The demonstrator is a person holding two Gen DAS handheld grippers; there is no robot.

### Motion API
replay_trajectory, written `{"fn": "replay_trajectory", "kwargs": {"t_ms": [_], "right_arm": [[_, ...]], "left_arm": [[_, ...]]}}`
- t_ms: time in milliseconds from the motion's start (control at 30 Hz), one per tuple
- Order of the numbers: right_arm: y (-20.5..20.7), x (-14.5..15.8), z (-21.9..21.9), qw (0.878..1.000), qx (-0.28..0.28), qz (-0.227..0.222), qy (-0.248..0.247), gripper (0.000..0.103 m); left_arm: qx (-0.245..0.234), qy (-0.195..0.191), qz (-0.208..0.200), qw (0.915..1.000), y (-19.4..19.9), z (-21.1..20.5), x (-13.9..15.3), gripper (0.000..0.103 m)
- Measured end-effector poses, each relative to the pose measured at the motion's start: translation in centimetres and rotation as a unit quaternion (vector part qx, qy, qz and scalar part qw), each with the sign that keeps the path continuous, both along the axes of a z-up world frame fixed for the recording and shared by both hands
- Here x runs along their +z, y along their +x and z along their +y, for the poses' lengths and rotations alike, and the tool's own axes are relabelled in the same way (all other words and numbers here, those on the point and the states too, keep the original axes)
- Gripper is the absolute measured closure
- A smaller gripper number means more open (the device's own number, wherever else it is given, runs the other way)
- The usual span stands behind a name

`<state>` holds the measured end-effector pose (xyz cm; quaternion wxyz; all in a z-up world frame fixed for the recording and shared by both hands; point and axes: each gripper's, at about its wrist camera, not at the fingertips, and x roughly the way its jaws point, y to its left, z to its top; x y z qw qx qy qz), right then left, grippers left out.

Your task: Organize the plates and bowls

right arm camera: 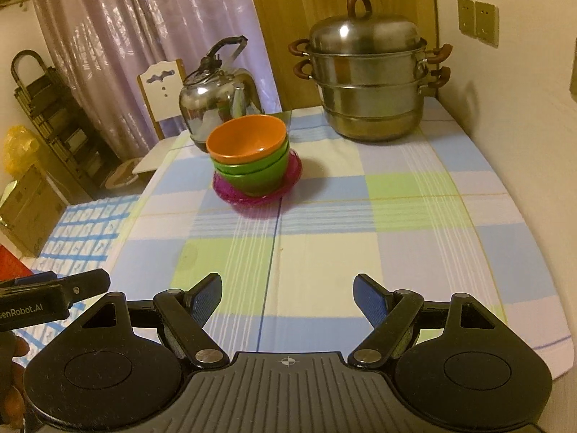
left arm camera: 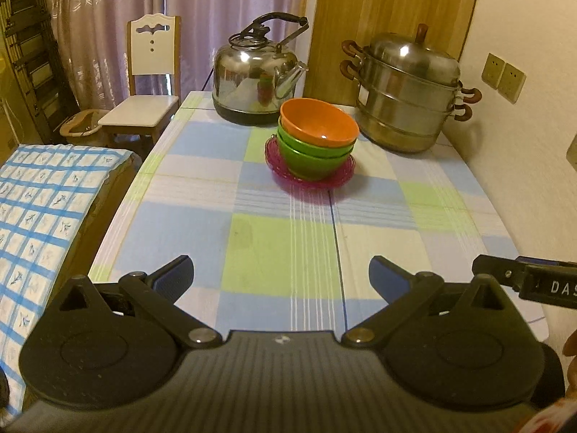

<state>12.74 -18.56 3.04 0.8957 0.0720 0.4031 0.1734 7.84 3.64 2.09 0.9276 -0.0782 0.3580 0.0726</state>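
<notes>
An orange bowl (left arm camera: 319,122) (right arm camera: 247,139) sits nested on top of green bowls (left arm camera: 313,157) (right arm camera: 254,173), and the stack stands on a pink plate (left arm camera: 339,176) (right arm camera: 230,193) at the far middle of the checked table (left arm camera: 281,245) (right arm camera: 324,252). My left gripper (left arm camera: 281,270) hangs open over the near part of the table, well short of the stack, with nothing between its blue pads. My right gripper (right arm camera: 287,290) is also open and empty, at about the same distance from the stack. Each gripper shows at the edge of the other's view.
A steel kettle (left arm camera: 256,75) (right arm camera: 216,99) stands behind the stack at the far left of the table. A steel steamer pot (left arm camera: 407,90) (right arm camera: 371,79) stands far right by the wall. A chair (left arm camera: 148,83) and a blue checked cloth (left arm camera: 43,216) lie left of the table.
</notes>
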Motion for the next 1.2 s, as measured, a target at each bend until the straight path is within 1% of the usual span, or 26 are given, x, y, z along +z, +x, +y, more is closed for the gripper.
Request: {"fn": "replay_trajectory", "kwargs": {"t_ms": [200,367,500,600,667,833,1200], "right_arm": [[-3.1,-0.2,0.4,1.0,0.008,-0.014,-0.011,0.023],[-5.1,-0.3,0.2,1.0,0.002,-0.017,-0.006,0.023],[-6.1,-0.3,0.4,1.0,0.001,-0.021,-0.013,0.023],[-6.7,-0.2,0.5,0.999,0.002,-0.029,-0.026,0.023],[-7.1,-0.3,0.4,0.999,0.004,-0.029,-0.025,0.023],[-7.8,-0.3,0.6,0.999,0.009,-0.029,-0.027,0.023],[-8.0,0.1,0.9,0.999,0.009,-0.037,-0.028,0.023]], "left_arm": [[0.002,0.0,-0.001,1.0,-2.3,-0.5,-0.2,0.0],[-0.002,0.003,0.004,1.0,-3.5,-1.2,-0.4,0.0],[-0.008,0.01,0.004,0.9999,-4.2,-2.1,-0.3,0.0],[-0.014,0.008,0.003,0.9999,-4.6,-2.5,-0.3,0.0],[-0.017,0.012,0.002,0.9998,-4.9,-2.7,-0.3,0.0],[-0.019,0.041,0.0,0.999,-5.5,-3.3,-0.6,0.0],[-0.016,0.039,0.0,0.9991,-5.9,-3.0,-0.8,0.0]]}}
